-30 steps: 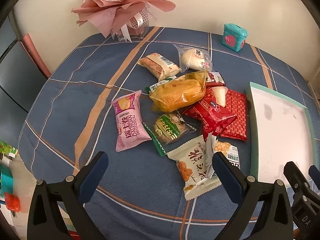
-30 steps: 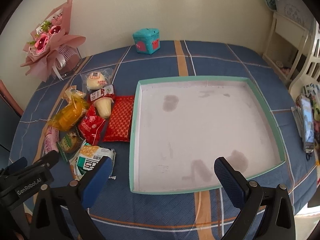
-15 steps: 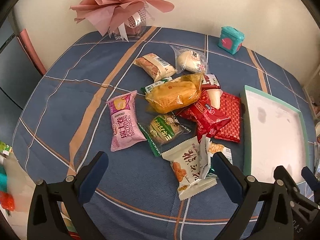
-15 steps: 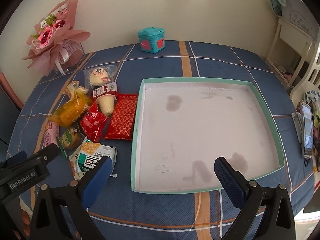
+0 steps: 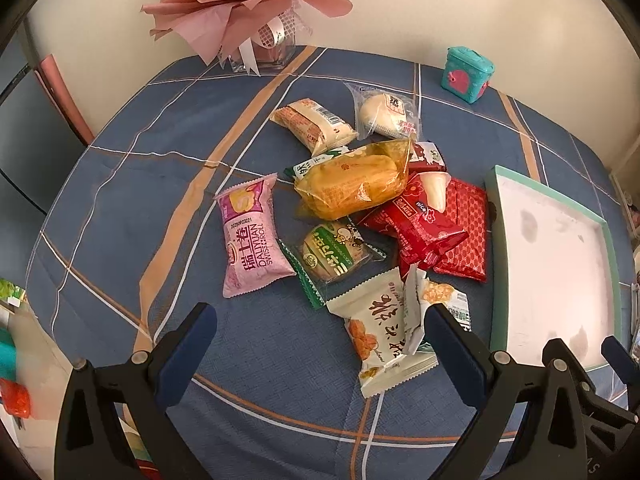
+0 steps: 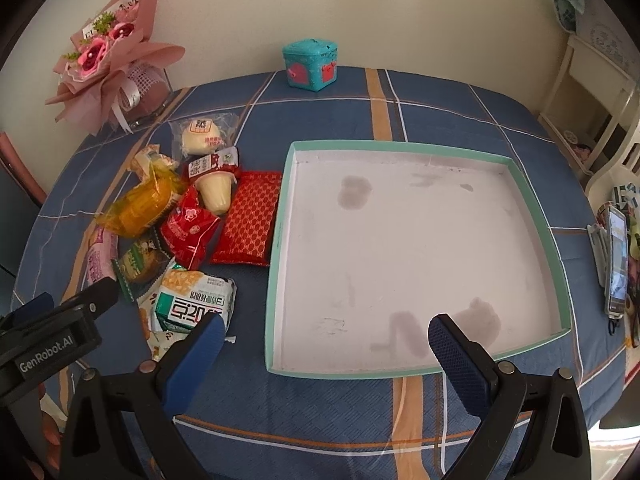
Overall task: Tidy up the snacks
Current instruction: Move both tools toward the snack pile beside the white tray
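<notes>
Several wrapped snacks lie in a heap on the blue plaid tablecloth: a pink Swiss roll pack (image 5: pixel 250 236), a yellow cake pack (image 5: pixel 352 186), a green biscuit pack (image 5: pixel 334 254), a red pack (image 5: pixel 420 228), a white pack (image 5: pixel 384 336). A teal-rimmed white tray (image 6: pixel 520 176) stands right of the heap, with nothing in it. My left gripper (image 5: pixel 320 344) is open and empty, hovering before the heap. My right gripper (image 6: pixel 326 344) is open and empty over the tray's near edge; the green-white pack (image 6: pixel 192 304) lies by its left finger.
A pink bouquet in a glass vase (image 5: pixel 248 4) stands at the back left. A teal toy box (image 5: pixel 466 74) sits at the back by the wall. A phone (image 6: pixel 616 256) lies at the table's right edge, with a white chair (image 6: pixel 592 92) beyond.
Both grippers have moved slightly; the left view has shifted a little right and back, showing more of the tray. Nothing has been picked up.
</notes>
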Available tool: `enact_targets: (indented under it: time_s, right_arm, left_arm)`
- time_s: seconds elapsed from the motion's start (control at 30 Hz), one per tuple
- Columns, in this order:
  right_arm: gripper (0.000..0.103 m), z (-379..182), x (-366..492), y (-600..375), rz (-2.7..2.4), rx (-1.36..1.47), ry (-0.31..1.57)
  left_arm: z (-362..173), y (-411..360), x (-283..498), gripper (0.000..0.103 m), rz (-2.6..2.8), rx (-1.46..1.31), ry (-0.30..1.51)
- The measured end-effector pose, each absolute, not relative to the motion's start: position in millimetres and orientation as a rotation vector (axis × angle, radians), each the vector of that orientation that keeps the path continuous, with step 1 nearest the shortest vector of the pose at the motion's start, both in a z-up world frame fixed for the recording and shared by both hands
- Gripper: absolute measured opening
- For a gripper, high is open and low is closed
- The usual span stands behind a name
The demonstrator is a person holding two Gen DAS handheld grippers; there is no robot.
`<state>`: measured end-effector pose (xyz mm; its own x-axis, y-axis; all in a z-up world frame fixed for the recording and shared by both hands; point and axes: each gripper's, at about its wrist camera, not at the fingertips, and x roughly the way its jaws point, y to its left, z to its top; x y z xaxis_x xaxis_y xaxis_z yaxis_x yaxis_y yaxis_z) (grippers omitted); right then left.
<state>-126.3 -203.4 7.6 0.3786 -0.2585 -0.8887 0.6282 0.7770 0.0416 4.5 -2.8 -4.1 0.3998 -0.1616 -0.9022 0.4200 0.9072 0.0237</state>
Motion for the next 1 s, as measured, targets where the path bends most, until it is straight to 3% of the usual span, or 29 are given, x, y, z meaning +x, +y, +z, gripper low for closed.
enact_targets:
  time_s: [0.8, 1.0]
  right_arm:
    - [0.103, 2.3, -121.3, -201.6, -0.568, 0.414, 1.078]
    - [0.103, 1.2, -117.1, -197.2, -0.557, 0.406, 1.083]
  left_arm:
    - [-4.9, -3.0, 5.7, 0.103, -0.39, 0.242, 1.117]
    - [-6.4, -0.1, 8.0, 0.098, -0.381, 0.23, 1.13]
